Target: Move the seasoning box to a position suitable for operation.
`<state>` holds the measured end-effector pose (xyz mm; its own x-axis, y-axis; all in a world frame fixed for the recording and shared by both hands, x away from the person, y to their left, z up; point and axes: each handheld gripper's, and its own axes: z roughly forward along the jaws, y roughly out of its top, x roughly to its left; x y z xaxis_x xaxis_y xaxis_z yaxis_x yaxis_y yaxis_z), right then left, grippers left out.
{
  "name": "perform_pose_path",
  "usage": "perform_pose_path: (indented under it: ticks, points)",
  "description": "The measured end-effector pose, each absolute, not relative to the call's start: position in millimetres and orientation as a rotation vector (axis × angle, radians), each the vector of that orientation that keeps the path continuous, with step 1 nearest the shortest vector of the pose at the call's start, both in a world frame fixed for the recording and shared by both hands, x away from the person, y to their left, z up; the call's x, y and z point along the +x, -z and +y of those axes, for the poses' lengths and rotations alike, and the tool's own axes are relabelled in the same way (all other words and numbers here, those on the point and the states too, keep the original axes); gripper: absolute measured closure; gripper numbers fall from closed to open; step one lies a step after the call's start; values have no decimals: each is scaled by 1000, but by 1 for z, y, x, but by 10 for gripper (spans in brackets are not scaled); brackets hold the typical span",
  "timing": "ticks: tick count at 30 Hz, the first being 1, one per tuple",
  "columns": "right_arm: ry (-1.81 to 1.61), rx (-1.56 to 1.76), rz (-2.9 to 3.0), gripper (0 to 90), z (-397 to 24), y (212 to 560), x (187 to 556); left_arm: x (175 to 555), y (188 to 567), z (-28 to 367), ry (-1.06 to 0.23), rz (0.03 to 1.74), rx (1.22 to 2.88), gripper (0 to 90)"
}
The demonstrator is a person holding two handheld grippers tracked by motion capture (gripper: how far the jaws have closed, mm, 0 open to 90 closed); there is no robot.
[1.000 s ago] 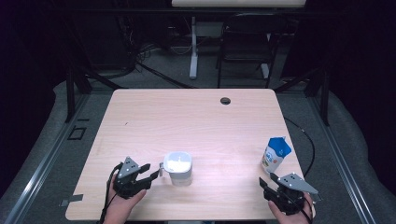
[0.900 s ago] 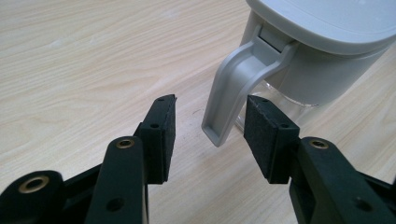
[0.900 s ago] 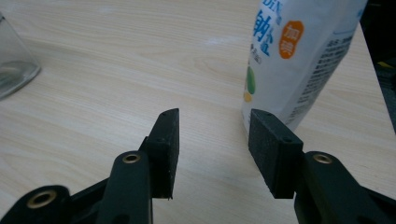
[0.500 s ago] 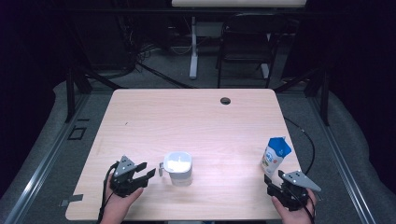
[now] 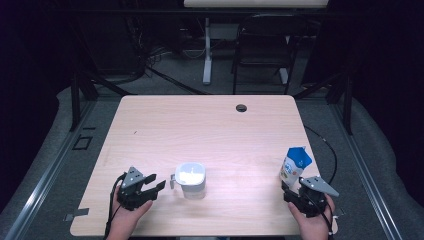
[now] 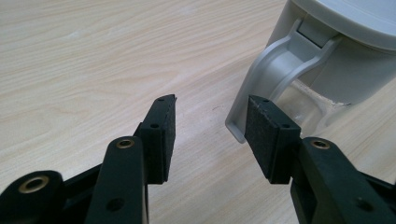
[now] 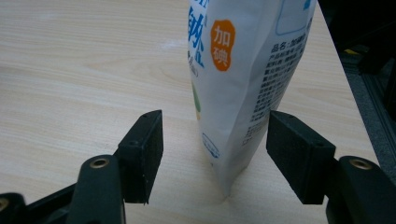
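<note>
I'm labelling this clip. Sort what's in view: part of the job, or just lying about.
In the job:
- jug, by the open left claw
- pouch, in front of the open right claw

Lying about:
- chair
- white stand

The black left hand-held gripper (image 5: 154,185) is held low in the left hand (image 5: 128,216), jaws spread. The black right hand-held gripper (image 5: 290,192) is held likewise, its jaws just opened wide.
</note>
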<state>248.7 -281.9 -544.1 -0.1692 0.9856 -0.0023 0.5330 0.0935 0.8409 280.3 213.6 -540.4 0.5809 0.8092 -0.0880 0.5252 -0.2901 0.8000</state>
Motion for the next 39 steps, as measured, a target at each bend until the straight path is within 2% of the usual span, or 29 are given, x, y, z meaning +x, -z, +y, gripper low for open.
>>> perform_pose_path:
  ticks: [22, 39]
  points:
    - [-917, 1528, 1715, 340, -282, 553, 275, 281, 542, 214, -423, 1075, 1980, 536]
    - [-907, 1533, 1679, 334, -278, 564, 279, 280, 541, 215, -430, 1073, 1961, 536]
